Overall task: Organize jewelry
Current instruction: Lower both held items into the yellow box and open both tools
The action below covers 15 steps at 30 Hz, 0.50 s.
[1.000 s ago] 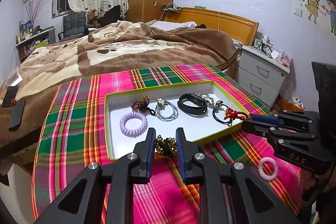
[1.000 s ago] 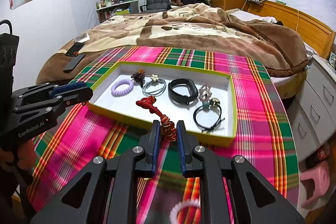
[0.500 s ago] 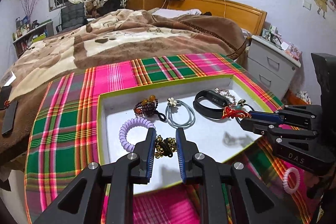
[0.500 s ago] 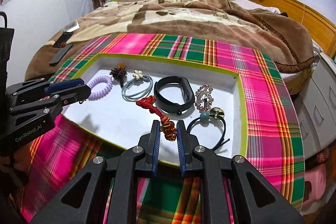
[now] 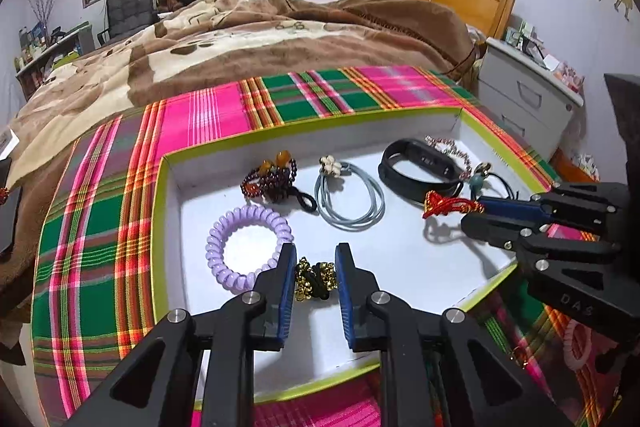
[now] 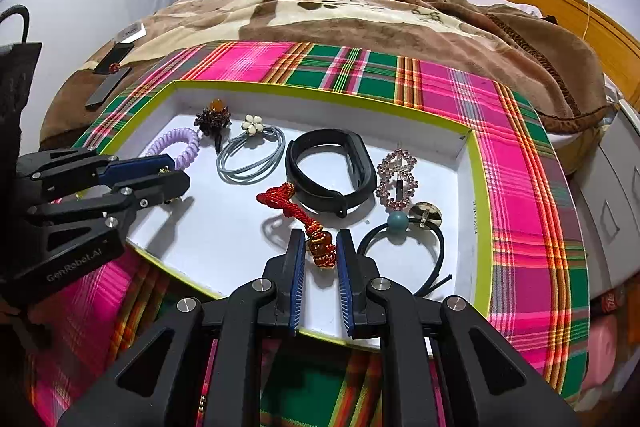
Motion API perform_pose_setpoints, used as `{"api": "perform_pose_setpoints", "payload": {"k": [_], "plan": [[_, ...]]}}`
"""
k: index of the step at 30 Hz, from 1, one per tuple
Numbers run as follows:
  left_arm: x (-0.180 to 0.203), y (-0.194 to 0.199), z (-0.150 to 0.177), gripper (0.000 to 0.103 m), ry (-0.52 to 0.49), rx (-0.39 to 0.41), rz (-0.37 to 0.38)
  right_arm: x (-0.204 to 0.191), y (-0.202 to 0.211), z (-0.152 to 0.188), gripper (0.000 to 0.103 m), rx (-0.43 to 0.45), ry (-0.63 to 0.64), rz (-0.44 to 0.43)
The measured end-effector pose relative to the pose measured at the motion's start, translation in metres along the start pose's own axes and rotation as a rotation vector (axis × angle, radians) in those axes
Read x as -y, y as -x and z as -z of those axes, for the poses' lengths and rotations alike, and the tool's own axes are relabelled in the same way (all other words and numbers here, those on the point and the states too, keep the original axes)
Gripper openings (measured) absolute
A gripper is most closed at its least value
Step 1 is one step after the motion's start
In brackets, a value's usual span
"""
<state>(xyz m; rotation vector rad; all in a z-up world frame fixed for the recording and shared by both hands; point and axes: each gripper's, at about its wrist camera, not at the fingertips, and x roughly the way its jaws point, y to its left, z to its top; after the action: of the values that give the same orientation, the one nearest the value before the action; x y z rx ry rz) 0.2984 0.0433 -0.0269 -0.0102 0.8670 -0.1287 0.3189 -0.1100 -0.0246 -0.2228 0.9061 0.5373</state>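
A white tray with a lime rim (image 5: 160, 211) (image 6: 478, 195) lies on a plaid cloth. My left gripper (image 5: 314, 261) is shut on a black and gold beaded hair tie (image 5: 314, 279), low over the tray's near left part, beside a purple coil tie (image 5: 248, 253). My right gripper (image 6: 320, 247) is shut on a red knotted cord charm (image 6: 304, 219) (image 5: 448, 205), which hangs over the tray's middle. In the tray lie a dark bead tie (image 6: 214, 119), a grey flower tie (image 6: 252, 155), a black band (image 6: 332, 171), a rhinestone clip (image 6: 398, 183) and a black tie with a teal bead (image 6: 400, 227).
A pink coil tie (image 5: 576, 343) lies on the plaid cloth (image 5: 92, 227) to the right of the tray. A bed with a brown blanket (image 6: 360, 7) stands behind the table. White drawers (image 5: 524, 99) stand at the right. Phones (image 6: 108, 83) lie on the blanket at the left.
Both grippers moved forward from the tray's near rim to over its inside, carrying their items lower. Neither has let go.
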Motion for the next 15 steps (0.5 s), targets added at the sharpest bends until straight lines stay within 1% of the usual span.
{"api": "perform_pose_setpoints", "payload": {"k": [9,14,15], "plan": [[-0.0009,-0.0027,-0.0019,0.021,-0.001,-0.011,0.005,0.0,-0.0025,-0.0012,0.017,-0.006,-0.002,0.002],[-0.0021,-0.0017,-0.002,0.021,0.008,-0.006,0.004,0.0001,-0.0014,-0.0009,0.026,-0.001,-0.003,0.023],[-0.0028,-0.0006,-0.0018,0.022,0.011,-0.003,0.004,0.0002,-0.0007,-0.0005,0.026,0.0,-0.005,0.023]]}}
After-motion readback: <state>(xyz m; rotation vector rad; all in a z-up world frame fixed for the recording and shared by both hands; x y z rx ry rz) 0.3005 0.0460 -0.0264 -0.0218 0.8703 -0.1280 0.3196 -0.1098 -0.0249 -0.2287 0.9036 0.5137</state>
